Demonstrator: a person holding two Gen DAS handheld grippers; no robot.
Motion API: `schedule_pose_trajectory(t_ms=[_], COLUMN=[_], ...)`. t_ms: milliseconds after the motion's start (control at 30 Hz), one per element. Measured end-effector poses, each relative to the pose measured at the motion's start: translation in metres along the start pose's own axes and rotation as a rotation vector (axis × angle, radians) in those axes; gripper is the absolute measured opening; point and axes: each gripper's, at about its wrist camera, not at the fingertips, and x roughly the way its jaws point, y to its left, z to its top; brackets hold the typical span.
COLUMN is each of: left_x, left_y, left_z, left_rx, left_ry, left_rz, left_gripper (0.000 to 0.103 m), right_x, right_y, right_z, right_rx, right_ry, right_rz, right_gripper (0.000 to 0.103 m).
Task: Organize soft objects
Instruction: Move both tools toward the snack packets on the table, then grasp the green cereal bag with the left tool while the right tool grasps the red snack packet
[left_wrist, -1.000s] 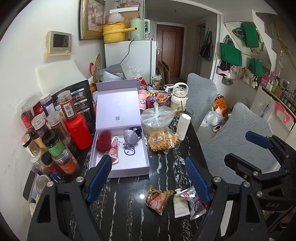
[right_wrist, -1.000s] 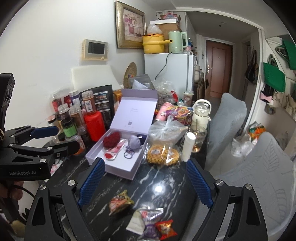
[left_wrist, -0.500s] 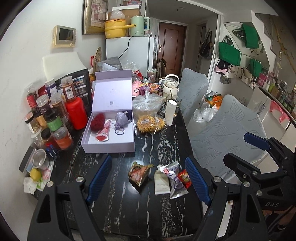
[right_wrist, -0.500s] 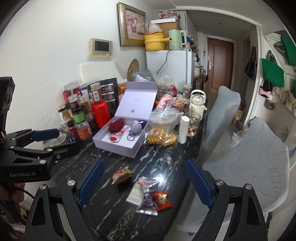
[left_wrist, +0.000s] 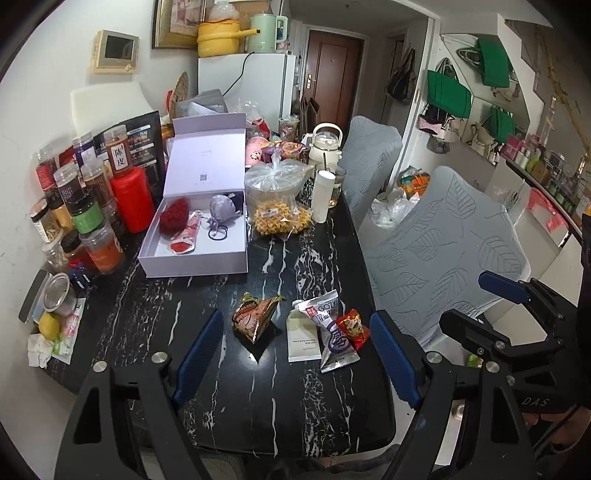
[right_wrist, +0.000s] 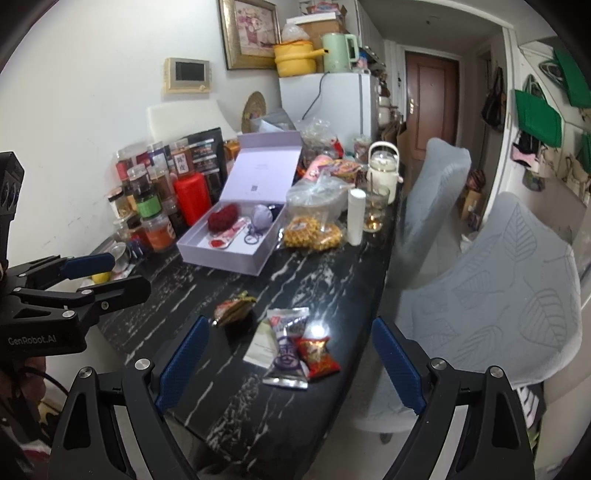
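An open lilac box (left_wrist: 192, 264) (right_wrist: 225, 260) stands on the black marble table (left_wrist: 295, 406). It holds a red knitted heart (left_wrist: 173, 220), a grey pouch (left_wrist: 221, 210), a pink sachet (left_wrist: 186, 238) and hair ties. Nearer lie a brown snack packet (left_wrist: 255, 319) (right_wrist: 234, 308), a white sachet (left_wrist: 301, 338), a silver-purple packet (left_wrist: 332, 332) (right_wrist: 288, 350) and a small red packet (left_wrist: 352, 328) (right_wrist: 317, 354). My left gripper (left_wrist: 295, 315) (right_wrist: 122, 275) hangs open above the table's near end. My right gripper (right_wrist: 289, 322) (left_wrist: 476, 302) is open beside it; neither holds anything.
Spice jars (left_wrist: 85, 218) and a red canister (left_wrist: 131, 199) crowd the left edge by the wall. A bag of yellow waffles (left_wrist: 280, 218), a white tube (left_wrist: 321, 195), a glass and a kettle (left_wrist: 325, 147) stand behind the box. Two grey-covered chairs (left_wrist: 454, 240) line the right side.
Both grippers have drawn back from the box toward the table's near end and sunk a little. The packets now lie ahead of the fingertips. The jaws have stayed as wide.
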Motion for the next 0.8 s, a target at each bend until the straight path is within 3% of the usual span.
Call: schedule_pose_trajectory(t_ms=[800], left_x=[0.149], left_y=[0.039], left_z=[-0.014], left_rx=[0.037], left_ry=[0.242], left_rz=[-0.037], left_gripper=[0.082], right_x=[0.118], right_y=[-0.038], right_z=[-0.043], right_rx=[0.142], right_ry=[0.259], right_rz=[-0.04], right_gripper=[0.091])
